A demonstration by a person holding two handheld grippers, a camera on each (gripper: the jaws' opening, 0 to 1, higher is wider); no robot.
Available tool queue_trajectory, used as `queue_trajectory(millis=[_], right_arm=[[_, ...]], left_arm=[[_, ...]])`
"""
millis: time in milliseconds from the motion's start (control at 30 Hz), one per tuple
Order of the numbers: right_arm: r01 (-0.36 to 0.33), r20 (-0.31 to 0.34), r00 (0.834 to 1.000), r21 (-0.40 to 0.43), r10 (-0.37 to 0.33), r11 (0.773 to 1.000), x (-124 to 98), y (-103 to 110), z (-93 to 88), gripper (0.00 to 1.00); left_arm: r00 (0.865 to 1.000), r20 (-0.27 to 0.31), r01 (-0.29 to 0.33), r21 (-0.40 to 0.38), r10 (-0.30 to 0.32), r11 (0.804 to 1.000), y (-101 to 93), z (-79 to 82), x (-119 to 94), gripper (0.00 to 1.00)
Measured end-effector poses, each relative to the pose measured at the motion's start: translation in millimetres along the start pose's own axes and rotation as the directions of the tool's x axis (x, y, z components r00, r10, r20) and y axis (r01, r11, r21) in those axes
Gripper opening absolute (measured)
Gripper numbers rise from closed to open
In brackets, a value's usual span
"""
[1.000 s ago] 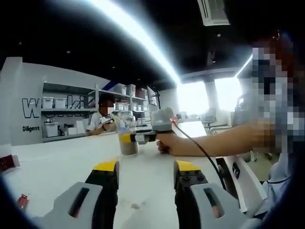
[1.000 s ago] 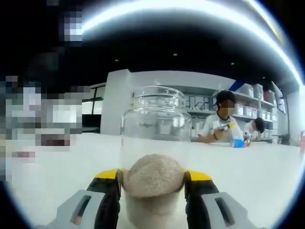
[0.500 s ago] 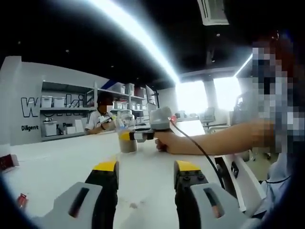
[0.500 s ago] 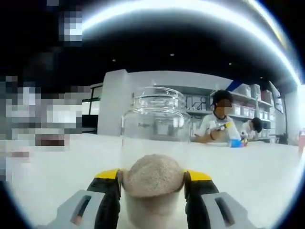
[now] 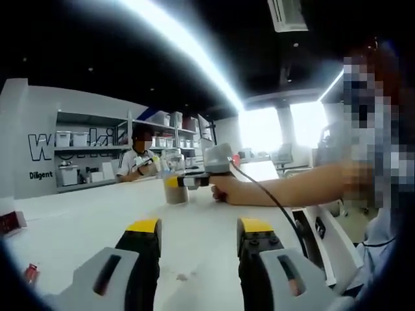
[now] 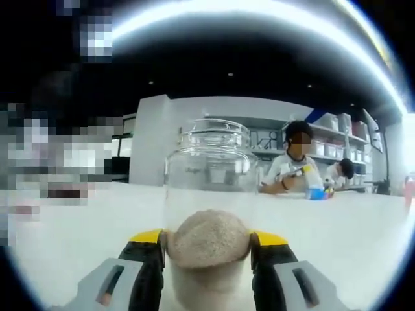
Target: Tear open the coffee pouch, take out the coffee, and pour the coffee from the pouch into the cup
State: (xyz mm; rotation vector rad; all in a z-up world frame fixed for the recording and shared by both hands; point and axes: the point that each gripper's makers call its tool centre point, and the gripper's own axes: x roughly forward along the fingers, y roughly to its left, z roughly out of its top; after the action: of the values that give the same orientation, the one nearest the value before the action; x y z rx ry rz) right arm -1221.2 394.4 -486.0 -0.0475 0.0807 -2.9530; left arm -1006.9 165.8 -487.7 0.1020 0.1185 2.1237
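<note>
On the white bench, the right gripper has its jaws closed around the clear cup with brown powder inside, the left gripper stays apart with jaws open, and too little squeeze may let the cup slip.

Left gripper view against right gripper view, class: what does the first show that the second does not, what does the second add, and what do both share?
Left gripper view: the right gripper seen from outside, held by a hand with a trailing cable, clamped on the cup; the left gripper open over bare table.

Right gripper view: the cup's clear glass wall and rim close up, with a mound of tan powder inside.

Both: the white table, the cup, and a seated person before the shelves.
</note>
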Motion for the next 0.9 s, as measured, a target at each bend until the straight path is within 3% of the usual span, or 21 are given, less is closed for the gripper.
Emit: queue_trajectory(millis=[900], right_arm=[[0.074,-0.001,0.997,0.002,-0.074,0.997,13.9,-39.6,-1.5,0.53]], left_arm=[[1.000,-0.009,-0.013,0.018,0.014,1.000,1.0,-1.6,-0.3,0.49]])
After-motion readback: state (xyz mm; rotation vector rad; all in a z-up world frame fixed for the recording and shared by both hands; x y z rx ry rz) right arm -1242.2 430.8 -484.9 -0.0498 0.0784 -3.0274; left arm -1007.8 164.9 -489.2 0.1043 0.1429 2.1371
